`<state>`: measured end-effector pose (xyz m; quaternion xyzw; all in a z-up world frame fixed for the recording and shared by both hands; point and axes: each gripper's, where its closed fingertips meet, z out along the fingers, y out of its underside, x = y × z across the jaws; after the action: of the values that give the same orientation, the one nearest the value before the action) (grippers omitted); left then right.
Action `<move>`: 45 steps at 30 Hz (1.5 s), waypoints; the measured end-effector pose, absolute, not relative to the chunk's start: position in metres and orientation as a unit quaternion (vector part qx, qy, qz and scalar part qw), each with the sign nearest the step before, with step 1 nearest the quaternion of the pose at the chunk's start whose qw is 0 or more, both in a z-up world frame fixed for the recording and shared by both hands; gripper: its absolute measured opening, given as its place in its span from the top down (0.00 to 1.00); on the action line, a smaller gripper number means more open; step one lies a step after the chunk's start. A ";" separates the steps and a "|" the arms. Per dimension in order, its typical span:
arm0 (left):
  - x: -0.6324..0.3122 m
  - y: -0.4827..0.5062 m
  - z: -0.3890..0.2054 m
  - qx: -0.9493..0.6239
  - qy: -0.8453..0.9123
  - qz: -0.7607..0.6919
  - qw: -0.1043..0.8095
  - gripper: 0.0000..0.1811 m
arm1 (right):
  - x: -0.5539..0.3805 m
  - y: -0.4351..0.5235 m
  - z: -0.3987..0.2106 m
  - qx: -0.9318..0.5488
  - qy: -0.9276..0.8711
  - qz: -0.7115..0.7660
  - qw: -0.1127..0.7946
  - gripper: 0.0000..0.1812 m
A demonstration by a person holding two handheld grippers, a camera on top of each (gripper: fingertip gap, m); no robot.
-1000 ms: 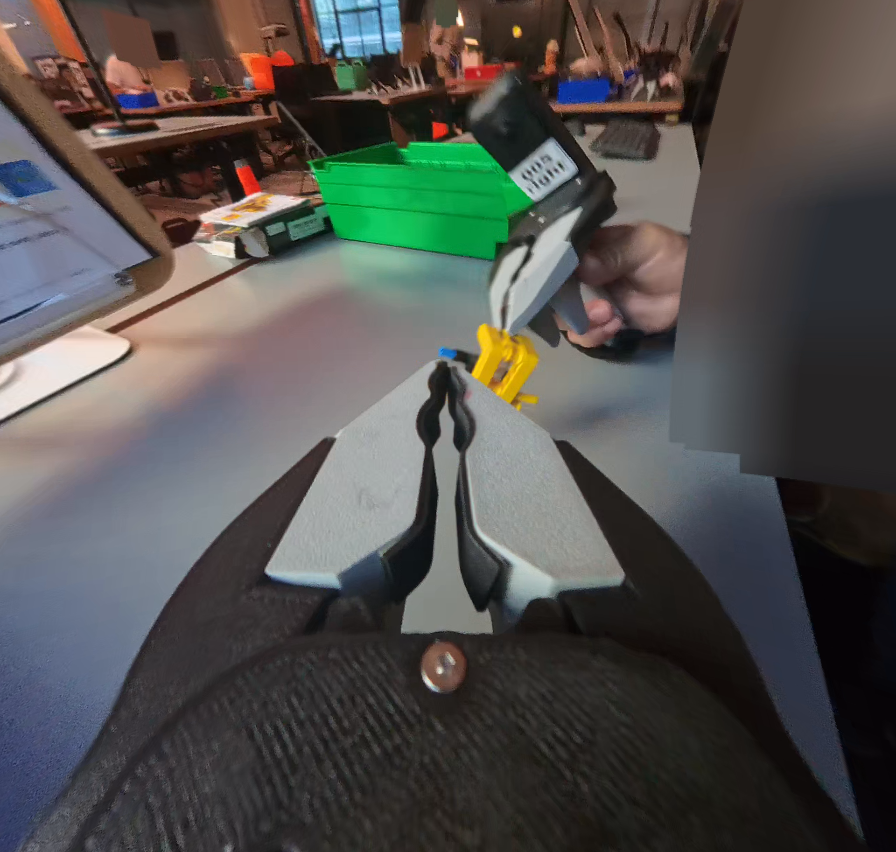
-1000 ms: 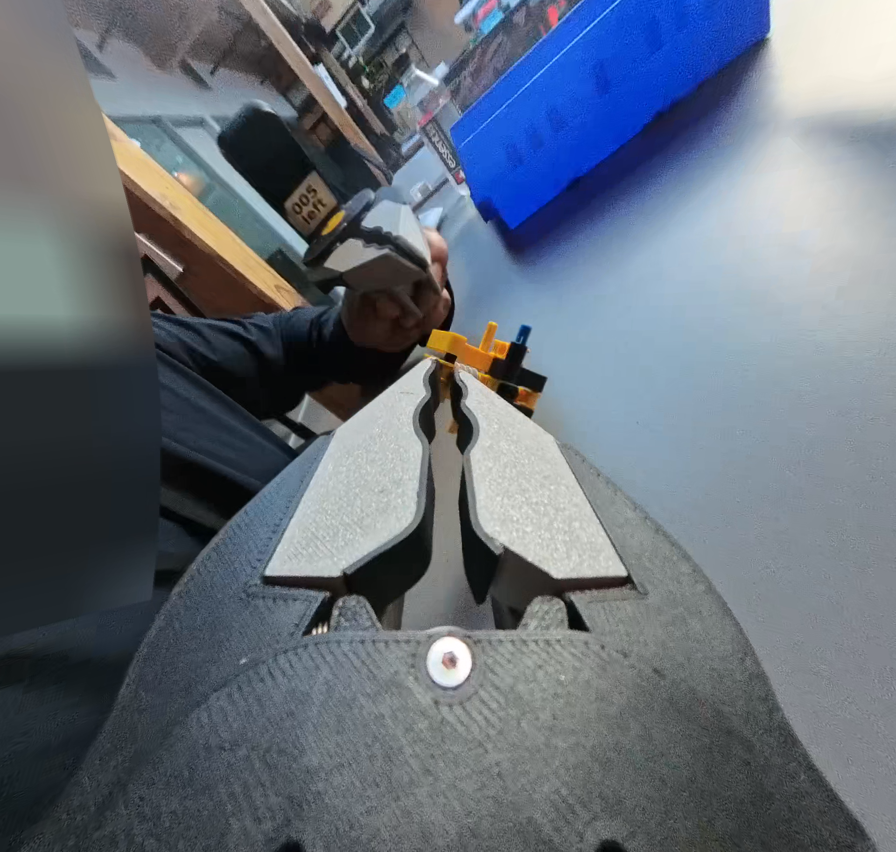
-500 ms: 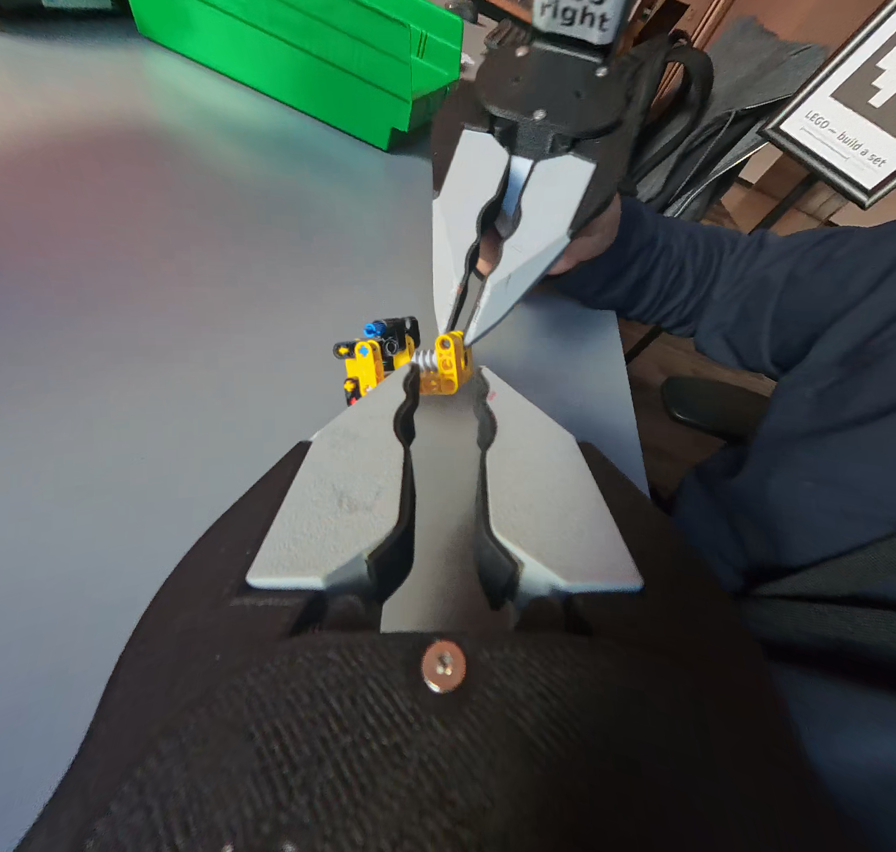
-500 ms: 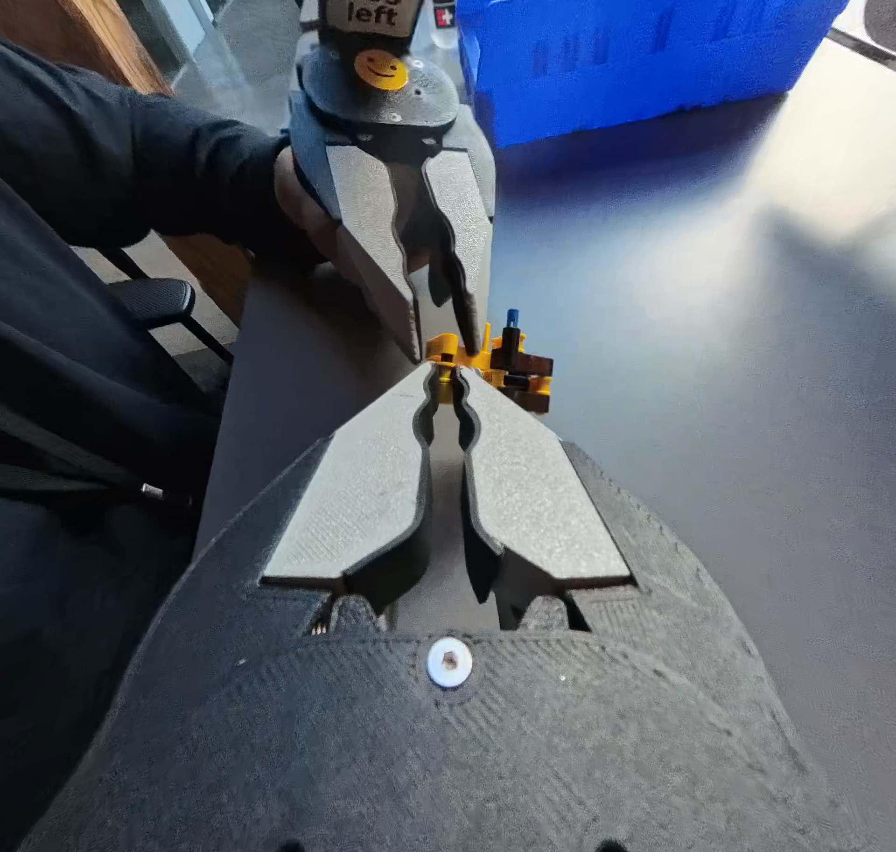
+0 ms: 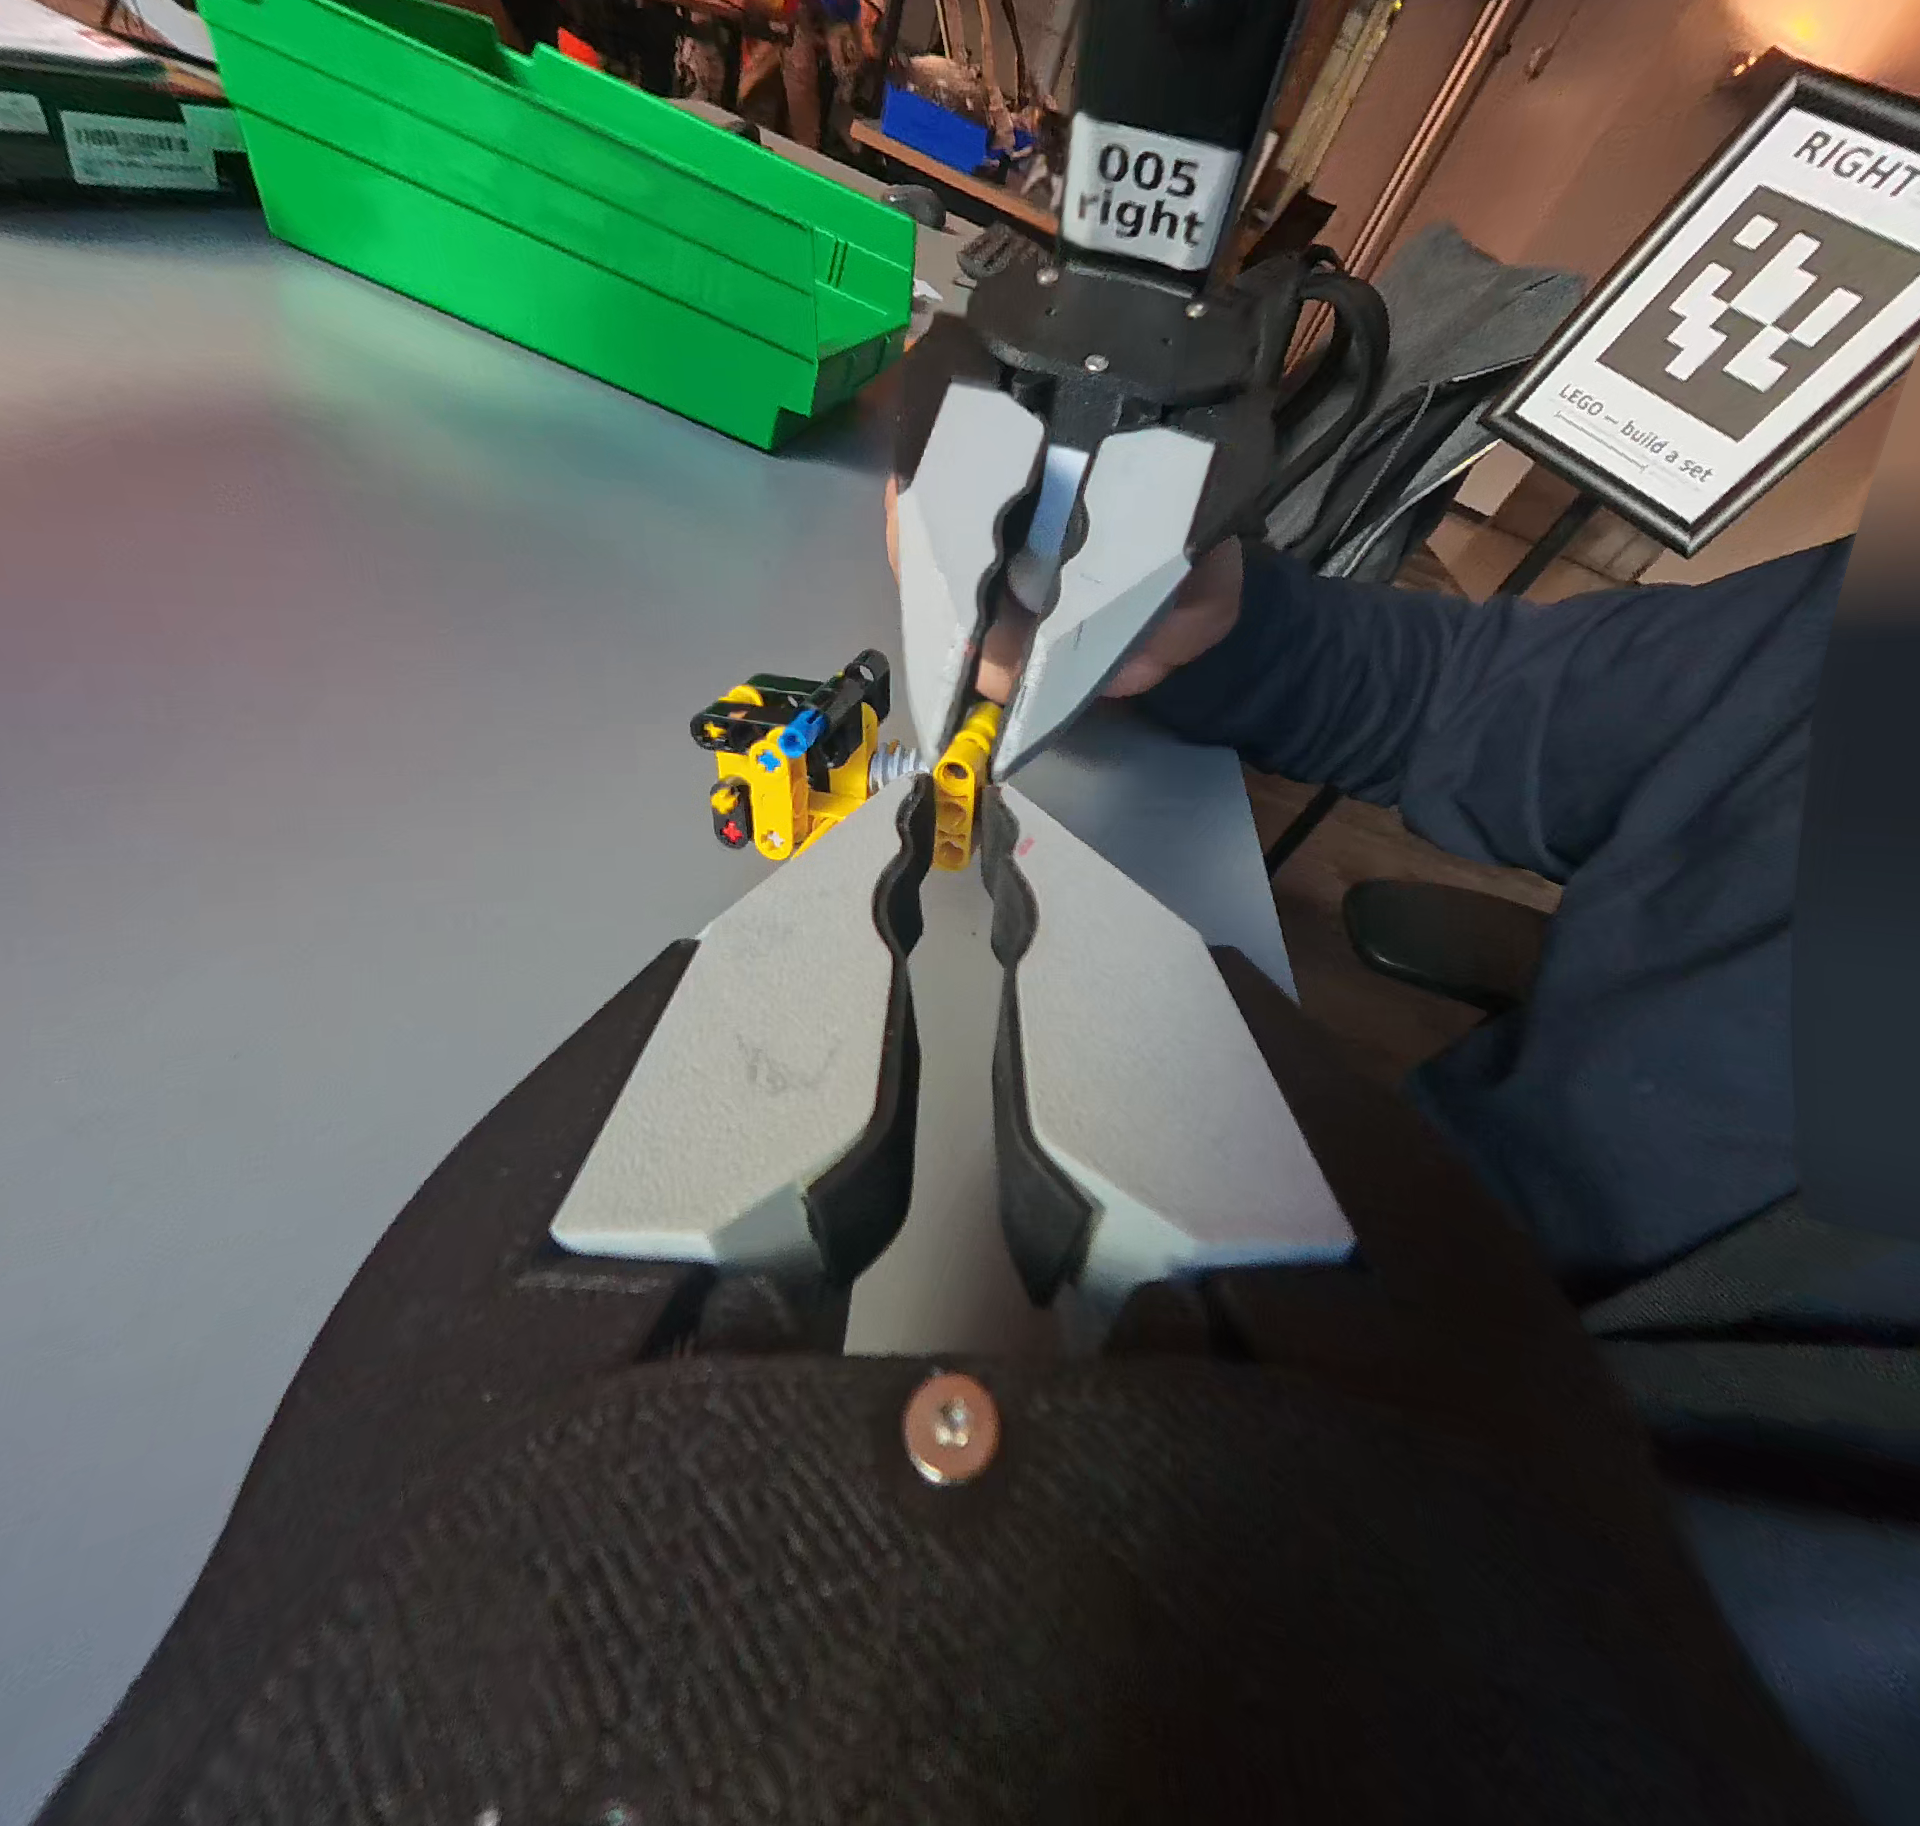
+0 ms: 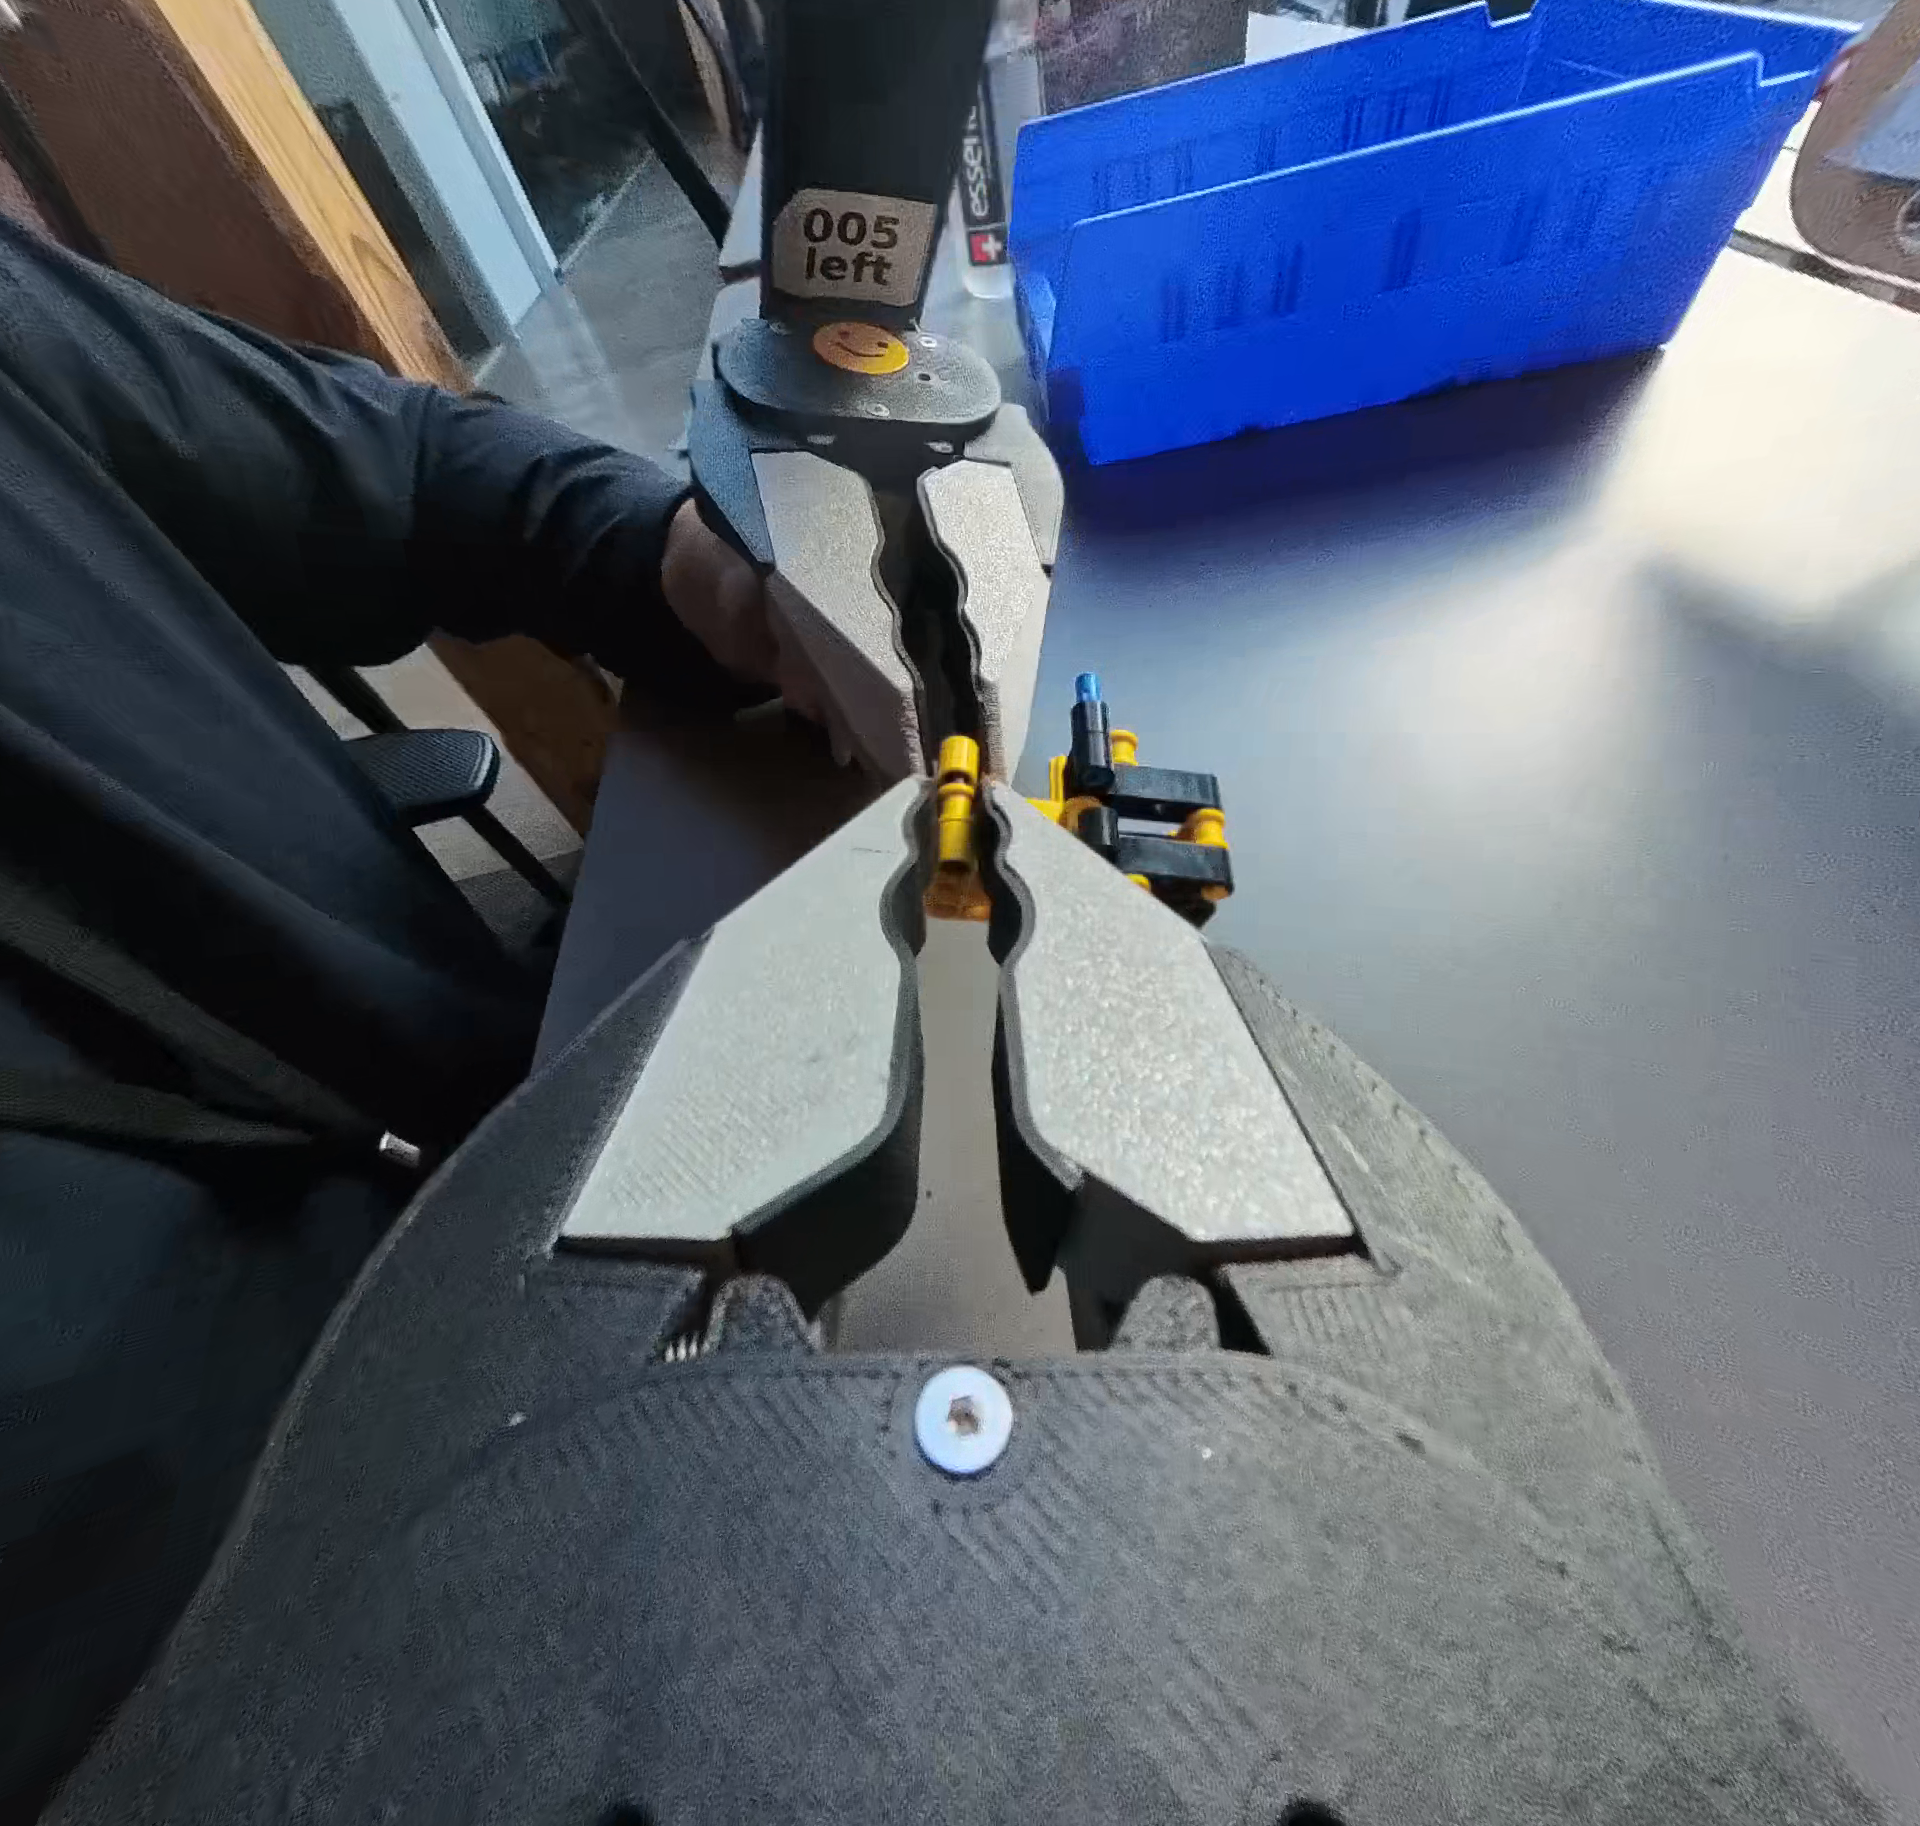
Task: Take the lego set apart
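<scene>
A small yellow and black lego assembly [image 5: 790, 768] with a blue pin and a grey spring lies on the grey table [image 5: 312, 737]. A yellow end piece [image 5: 954, 805] sticks out of its right side. My left gripper [image 5: 954, 794] is closed on this piece from the near side. My right gripper [image 5: 975, 737] pinches its far end from the opposite side, tip to tip. In the right wrist view my right gripper [image 6: 956, 805] holds the yellow piece [image 6: 956, 841]. The left gripper [image 6: 954, 753] faces it, and the assembly [image 6: 1143, 820] lies to the right.
A green bin [image 5: 540, 207] stands at the back left of the left wrist view. A blue bin [image 6: 1351, 249] stands behind the work spot in the right wrist view. A framed sign [image 5: 1745, 322] and a chair stand past the table's edge. A person's dark sleeves hold both grippers.
Both grippers have swung round to face each other over the assembly. My left gripper opened half a second ago and has since closed on the yellow end piece. My right gripper has kept its hold.
</scene>
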<state>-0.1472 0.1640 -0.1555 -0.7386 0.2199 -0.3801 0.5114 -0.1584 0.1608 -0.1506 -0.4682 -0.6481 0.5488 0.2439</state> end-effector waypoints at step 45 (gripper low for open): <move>-0.152 0.171 -0.174 -0.783 0.228 -0.280 0.506 0.96 | -0.153 0.166 -0.179 -0.492 -0.670 0.516 0.205 0.99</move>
<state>-0.1521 0.1709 -0.1736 -0.7829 0.2280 -0.2804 0.5064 -0.1528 0.1656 -0.1785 -0.4923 -0.6700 0.5165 0.2049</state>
